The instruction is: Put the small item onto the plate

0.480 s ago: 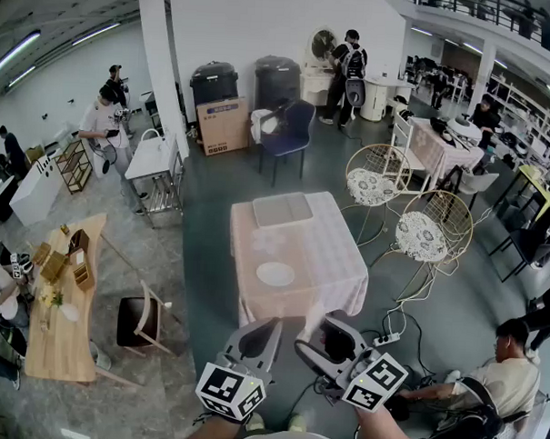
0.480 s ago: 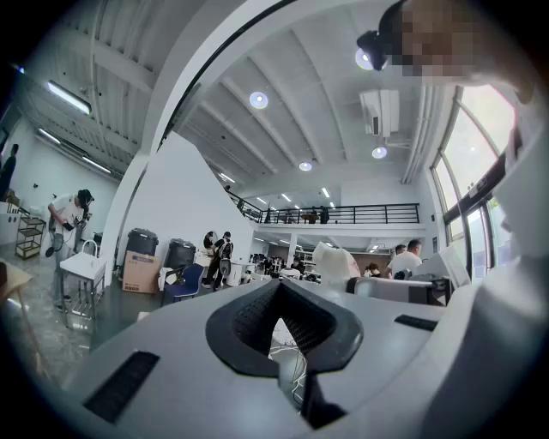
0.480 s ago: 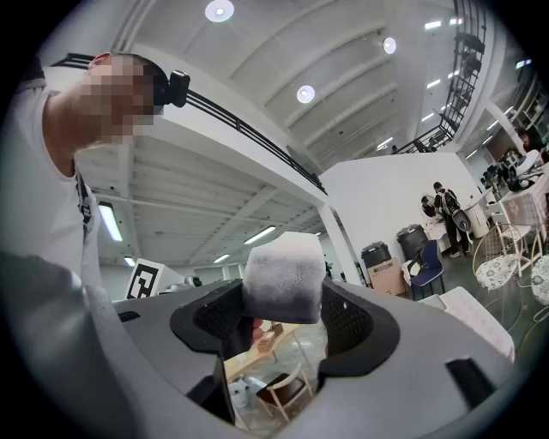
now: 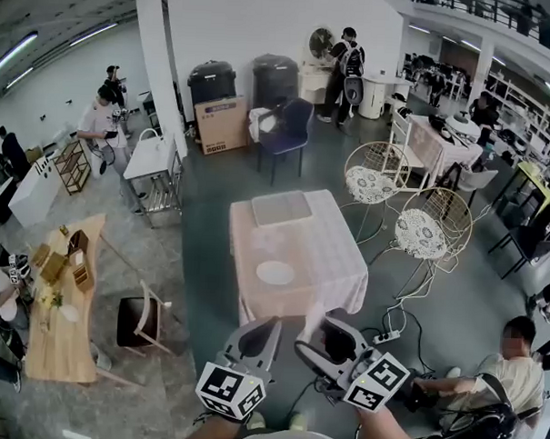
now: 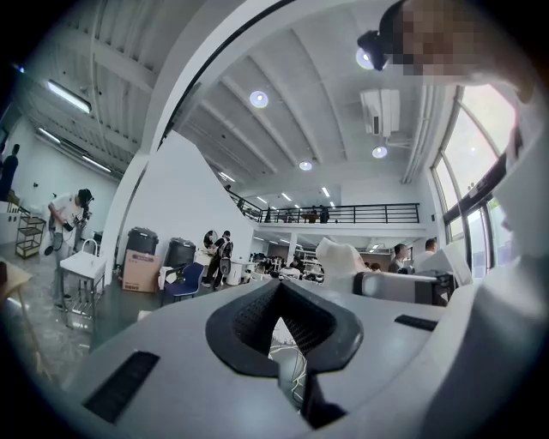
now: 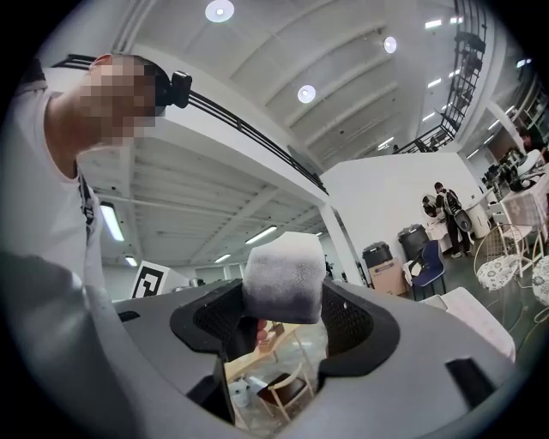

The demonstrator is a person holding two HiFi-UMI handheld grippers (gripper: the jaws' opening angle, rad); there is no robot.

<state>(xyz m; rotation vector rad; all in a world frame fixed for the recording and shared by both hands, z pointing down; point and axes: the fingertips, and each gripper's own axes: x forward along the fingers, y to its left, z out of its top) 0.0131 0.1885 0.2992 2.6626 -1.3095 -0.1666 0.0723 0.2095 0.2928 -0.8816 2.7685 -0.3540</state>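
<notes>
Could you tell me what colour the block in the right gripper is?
The block is white, shading grey; clearest in the right gripper view.

tablecloth (image 4: 321, 251): matt pale cloth. plate (image 4: 275, 273): smooth, white. small item (image 6: 283, 276): soft, fuzzy, foam-like. chairs (image 4: 372, 184): thin wire metal.

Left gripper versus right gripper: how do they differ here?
On the left gripper the fingers meet; on the right gripper they stand wide apart. The left gripper is empty; the right gripper clamps a white spongy block. Both are held side by side, short of the table with the plate.
</notes>
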